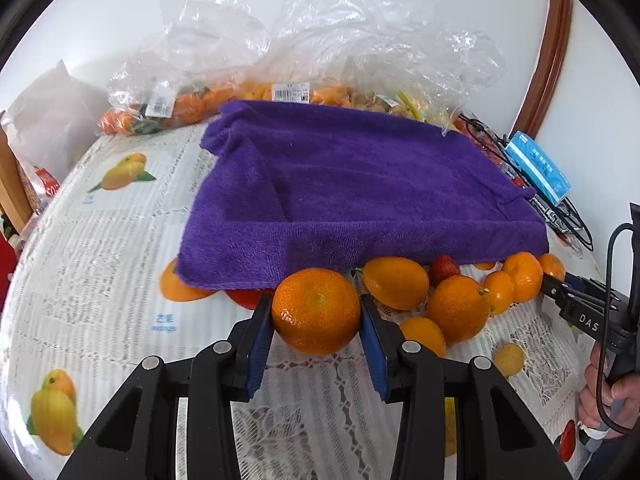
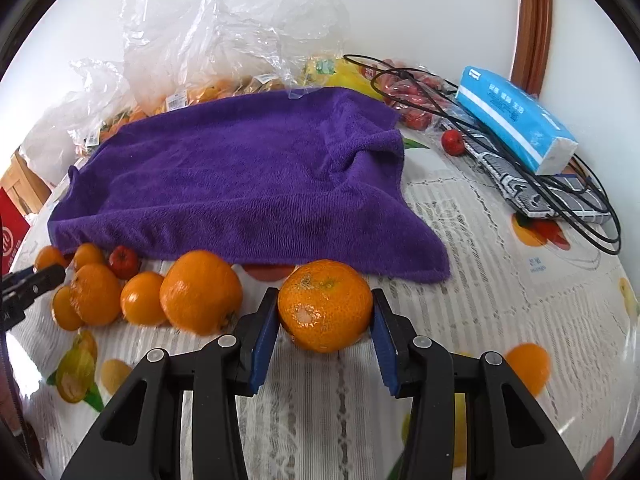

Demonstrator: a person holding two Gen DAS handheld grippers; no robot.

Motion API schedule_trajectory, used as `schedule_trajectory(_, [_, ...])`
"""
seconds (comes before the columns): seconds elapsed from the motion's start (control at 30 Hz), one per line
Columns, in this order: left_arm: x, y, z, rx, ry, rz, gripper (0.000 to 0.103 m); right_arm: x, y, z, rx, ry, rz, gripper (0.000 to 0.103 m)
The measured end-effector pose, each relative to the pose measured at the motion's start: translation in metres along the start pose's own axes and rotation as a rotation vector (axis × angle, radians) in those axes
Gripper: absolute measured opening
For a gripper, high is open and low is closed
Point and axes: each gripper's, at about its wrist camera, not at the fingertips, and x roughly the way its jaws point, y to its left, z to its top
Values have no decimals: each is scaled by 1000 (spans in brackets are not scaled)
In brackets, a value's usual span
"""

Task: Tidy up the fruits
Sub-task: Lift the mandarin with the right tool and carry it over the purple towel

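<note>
My left gripper (image 1: pixel 317 314) is shut on a large tangerine (image 1: pixel 316 310), its blue pads pressed on both sides. My right gripper (image 2: pixel 325 312) is shut on another tangerine (image 2: pixel 325 305) with a pale scar. A purple towel (image 1: pixel 352 188) lies spread on the table just beyond both; it also shows in the right wrist view (image 2: pixel 240 184). Several loose oranges (image 1: pixel 458 308) and a small red fruit (image 1: pixel 444 268) lie along the towel's near edge. In the right wrist view they sit to the left (image 2: pixel 200 292). The right gripper's tip (image 1: pixel 560 288) shows at the far right.
Clear plastic bags (image 1: pixel 320 56) of oranges stand behind the towel. A blue tissue pack (image 2: pixel 516 118), black cables (image 2: pixel 480 120), a striped object and a small red fruit (image 2: pixel 453 142) lie at the right. The tablecloth (image 1: pixel 100 280) has printed fruit pictures.
</note>
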Motion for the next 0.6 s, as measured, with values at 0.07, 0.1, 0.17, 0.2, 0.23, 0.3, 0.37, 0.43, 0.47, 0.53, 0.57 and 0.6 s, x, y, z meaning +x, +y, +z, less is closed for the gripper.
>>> schedule_trajectory(0.07, [-8,-1,2,0,-14,4,39,-11,0,0,8,-14,3,44])
schedule_trajectory(0.1, [-11,-1,3,0,-19,5,39,-16,-1,0,10,-23,0,44])
schedule_trajectory(0.17, [-17,-1,8,-1,-33,5,39,-28,0,3,13,-43,-11,44])
schedule_trajectory(0.2, [-19,-1,11,-3,-37,7,39,-33,0,6,14,-51,-13,44])
schedule_trajectory(0.23, [-21,-1,13,-6,-40,7,39,-37,0,8,16,-57,-11,44])
schedule_trajectory(0.3, [-25,0,20,-15,-50,-1,39,-46,3,16,9,-73,-9,44])
schedule_trajectory(0.37, [-29,-2,30,-25,-64,-9,39,-53,7,26,-2,-94,-13,44])
schedule_trajectory(0.43, [-31,-3,39,-27,-79,-16,39,-59,11,39,-6,-119,-9,44])
schedule_trajectory(0.47, [-31,-5,45,-25,-86,-16,39,-62,14,45,-9,-131,-3,44])
schedule_trajectory(0.53, [-28,-9,56,-21,-100,-11,39,-65,18,58,-12,-158,6,44])
schedule_trajectory(0.57, [-26,-11,60,-18,-103,-6,39,-65,19,62,-13,-166,10,44])
schedule_trajectory(0.6, [-25,-13,63,-16,-106,-3,39,-64,21,68,-15,-174,14,44])
